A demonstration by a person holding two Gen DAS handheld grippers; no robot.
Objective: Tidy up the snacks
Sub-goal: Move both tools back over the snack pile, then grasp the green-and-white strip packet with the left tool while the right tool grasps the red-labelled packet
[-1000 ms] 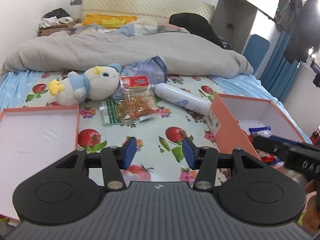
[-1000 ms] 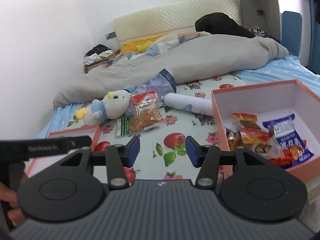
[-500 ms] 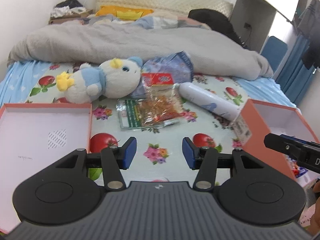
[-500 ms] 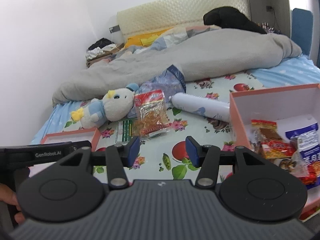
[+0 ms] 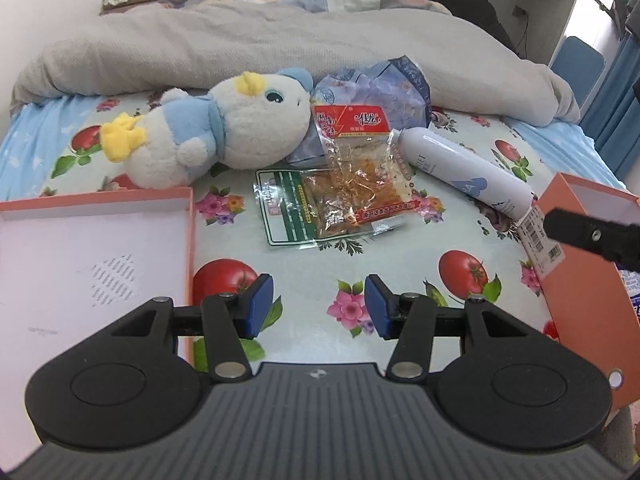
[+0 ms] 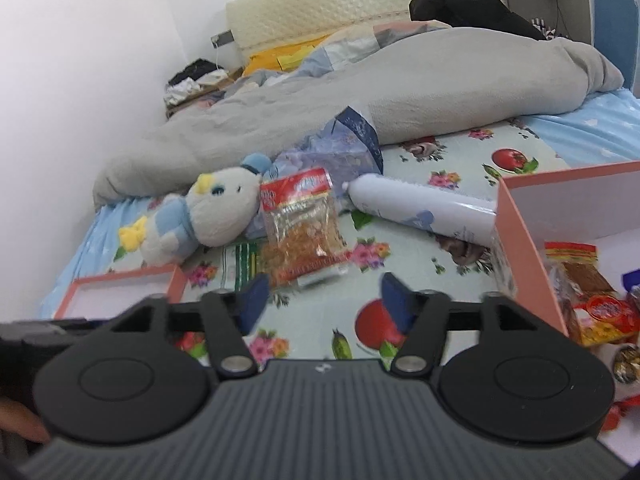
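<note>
A red-topped clear snack bag (image 5: 358, 178) lies on the fruit-print sheet, over a green-striped snack bag (image 5: 286, 208). Both show in the right wrist view too: red-topped bag (image 6: 304, 226), green-striped bag (image 6: 240, 260). My left gripper (image 5: 319, 306) is open and empty, just short of the bags. My right gripper (image 6: 326, 300) is open and empty, near them on the right. An orange box (image 6: 516, 232) to the right holds several snack packs (image 6: 588, 296).
An orange box lid (image 5: 190, 240) lies at the left. A plush toy (image 5: 216, 136), a blue plastic bag (image 5: 376, 96) and a white bottle (image 5: 464, 170) lie behind the snacks. A grey duvet (image 5: 240, 40) covers the far bed.
Both grippers have moved forward toward the two snack bags, which now look larger and closer. Both stay open.
</note>
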